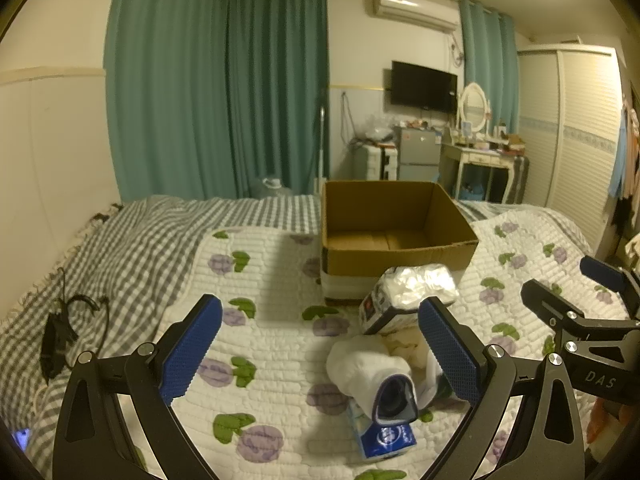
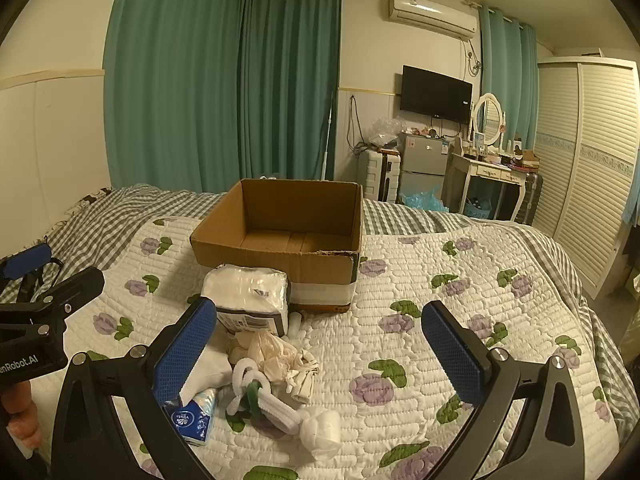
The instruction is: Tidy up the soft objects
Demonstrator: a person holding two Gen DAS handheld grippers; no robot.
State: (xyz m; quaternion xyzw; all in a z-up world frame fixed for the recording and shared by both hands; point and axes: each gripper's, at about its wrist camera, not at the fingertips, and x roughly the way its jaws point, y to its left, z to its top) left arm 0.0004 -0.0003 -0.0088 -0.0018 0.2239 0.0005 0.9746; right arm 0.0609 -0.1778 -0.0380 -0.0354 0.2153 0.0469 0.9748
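Corrugated brown cardboard box (image 2: 280,236) sits open at frame centre on my quilted floral bedspread (image 2: 440,320). Below it lie a crinkly plastic-wrapped pack (image 2: 248,296) and rolled white socks (image 1: 368,364). Both my left tool (image 1: 320,352) and right tool (image 2: 320,356) gape wide, empty.

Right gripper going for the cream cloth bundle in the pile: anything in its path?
Nothing visible blocks it. The right gripper, jaws open and empty, looks straight at the cream cloth bundle. The tissue pack lies left, the cotton pack behind.

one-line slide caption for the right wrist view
Open right gripper hovers over soft items piled before an empty cardboard box on a floral quilt.
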